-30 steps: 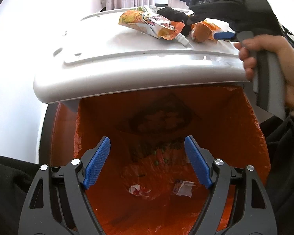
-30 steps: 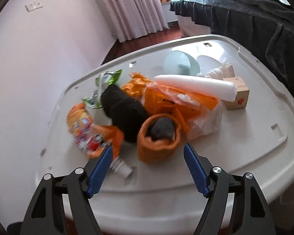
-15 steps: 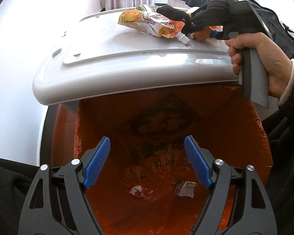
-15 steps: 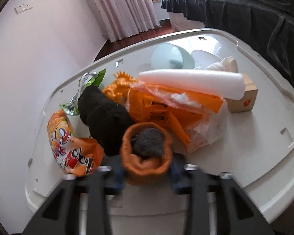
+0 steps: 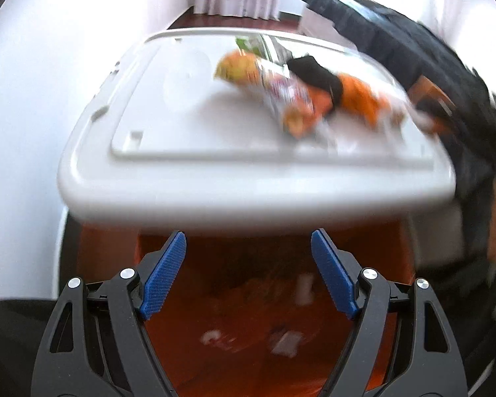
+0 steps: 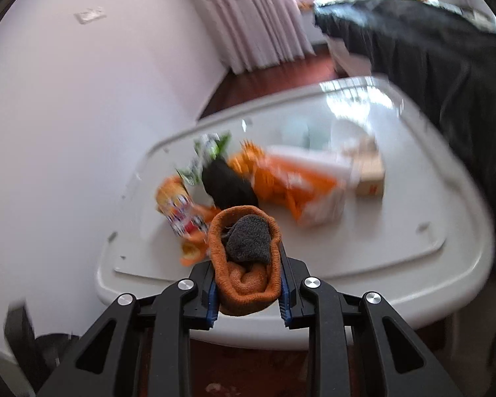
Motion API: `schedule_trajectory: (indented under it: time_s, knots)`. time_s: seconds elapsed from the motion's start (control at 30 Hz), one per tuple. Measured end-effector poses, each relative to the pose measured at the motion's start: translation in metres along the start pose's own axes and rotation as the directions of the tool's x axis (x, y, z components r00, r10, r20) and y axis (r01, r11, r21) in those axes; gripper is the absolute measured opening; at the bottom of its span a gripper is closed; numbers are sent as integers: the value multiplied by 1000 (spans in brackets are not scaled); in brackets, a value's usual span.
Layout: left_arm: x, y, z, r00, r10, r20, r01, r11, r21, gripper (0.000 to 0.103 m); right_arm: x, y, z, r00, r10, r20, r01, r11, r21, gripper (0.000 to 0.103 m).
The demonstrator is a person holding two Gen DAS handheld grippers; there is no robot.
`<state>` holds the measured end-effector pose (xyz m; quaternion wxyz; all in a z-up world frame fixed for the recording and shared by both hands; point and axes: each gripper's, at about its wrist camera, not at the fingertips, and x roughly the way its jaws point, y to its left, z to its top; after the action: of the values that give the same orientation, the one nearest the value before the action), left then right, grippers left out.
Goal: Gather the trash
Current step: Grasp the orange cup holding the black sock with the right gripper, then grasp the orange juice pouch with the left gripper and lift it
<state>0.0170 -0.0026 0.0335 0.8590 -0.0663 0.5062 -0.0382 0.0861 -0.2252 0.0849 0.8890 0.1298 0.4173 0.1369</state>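
Trash in hand at this moment is an orange knitted sock (image 6: 244,264) rolled around a grey one, soft and rounded, clamped between the fingers of the right gripper (image 6: 249,301) above the near edge of the white plastic counter (image 6: 413,264). More litter lies heaped on that counter: a glossy printed snack pouch (image 5: 264,79), a black sock (image 6: 228,185), a crinkled orange plastic bag (image 6: 294,185), a white foam roll and a small cardboard box (image 6: 370,175), all blurred. The left gripper (image 5: 248,274) hangs with its fingers apart and empty over the bin (image 5: 234,347), whose orange liner holds a few paper scraps. Judged step: carrying one picked item to the bin. The next move calls for bringing the bundle over the opening below the counter edge, then releasing it clear of the left gripper.
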Motion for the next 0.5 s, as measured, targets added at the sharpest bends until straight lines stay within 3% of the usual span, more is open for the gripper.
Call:
schedule_trajectory:
  time_s: [0.13, 0.27, 0.5]
  knots:
    - [20, -6, 66, 999, 50, -14, -51, 992, -114, 76, -10, -11, 0, 999, 6, 49, -5, 1000, -4, 28]
    - [42, -7, 111, 997, 62, -36, -69, 962, -265, 76, 1, -27, -4, 999, 42, 10, -42, 997, 58, 28]
    - [86, -17, 147, 994, 80, -77, -105, 904, -415, 77, -5, -36, -4, 994, 106, 6, -106, 990, 92, 28]
